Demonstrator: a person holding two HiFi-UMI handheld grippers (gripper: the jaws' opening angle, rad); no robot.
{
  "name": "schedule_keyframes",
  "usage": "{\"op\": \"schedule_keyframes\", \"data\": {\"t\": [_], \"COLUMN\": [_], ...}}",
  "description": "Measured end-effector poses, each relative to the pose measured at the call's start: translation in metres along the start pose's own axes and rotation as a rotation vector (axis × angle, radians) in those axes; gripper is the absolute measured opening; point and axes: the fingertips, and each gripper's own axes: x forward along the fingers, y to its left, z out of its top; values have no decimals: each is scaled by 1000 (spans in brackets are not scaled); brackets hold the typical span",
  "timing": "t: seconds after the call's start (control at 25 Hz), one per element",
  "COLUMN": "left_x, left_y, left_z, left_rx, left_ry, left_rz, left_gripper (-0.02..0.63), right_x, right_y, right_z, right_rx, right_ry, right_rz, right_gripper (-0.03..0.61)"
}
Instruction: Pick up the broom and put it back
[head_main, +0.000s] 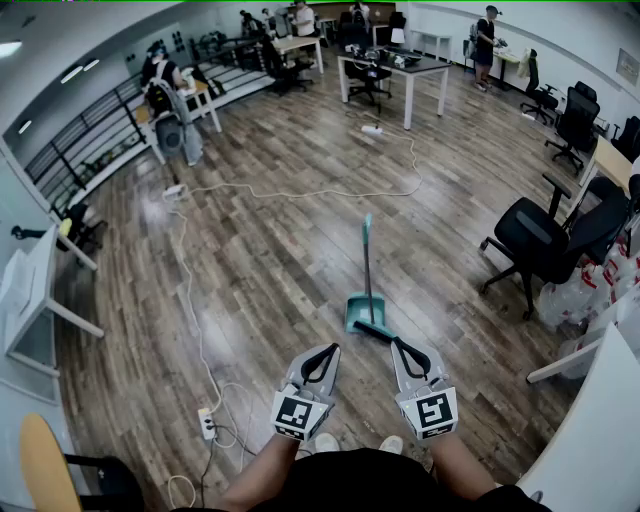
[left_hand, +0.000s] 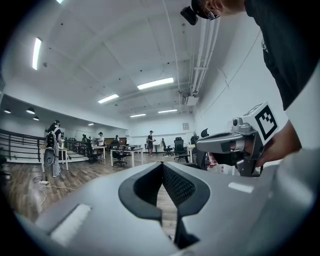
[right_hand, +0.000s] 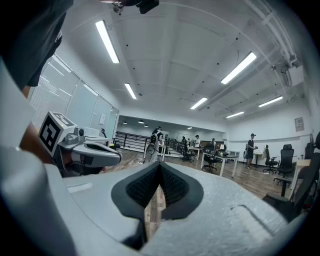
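Observation:
A teal broom-and-dustpan set (head_main: 364, 298) stands upright on the wooden floor, its long handle (head_main: 367, 255) pointing away from me. Its dark brush edge (head_main: 374, 331) lies just beyond my grippers. My left gripper (head_main: 329, 349) hangs a little left of the pan, shut and empty. My right gripper (head_main: 398, 343) is shut too, with its tip close beside the brush edge; I cannot tell whether it touches. In the left gripper view the left gripper (left_hand: 162, 167) has its jaws meeting with nothing between them. The right gripper (right_hand: 159, 165) looks the same in its own view.
A black office chair (head_main: 541, 240) stands to the right, next to a white table (head_main: 590, 440). A white cable (head_main: 196, 330) runs down the floor to a power strip (head_main: 207, 423) at my left. A yellow chair (head_main: 44, 466) is at the bottom left. Desks and people are far off.

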Motion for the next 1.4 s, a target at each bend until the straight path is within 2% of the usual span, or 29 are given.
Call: {"op": "schedule_keyframes", "data": {"t": [0.64,0.92,1.24,1.4], "left_x": [-20,-36,-59,-58], "left_y": [15,38,69,78], "left_z": [-13,-20,-30,-37], "left_rx": [-24,-39,-39,-62], "left_ry": [9,9,22,36], "left_rz": [4,-6,-29,-30], "left_gripper": [17,17,17,17], "right_x": [9,23,41,45], "right_y": [22,40,70,72], "right_z": [-7,-1,-7,-9], "right_rx": [28,14,46,53], "right_ry": [19,21,37,49], "right_rz": [4,-16,-30,-37], "right_gripper": [3,3,3,3]}}
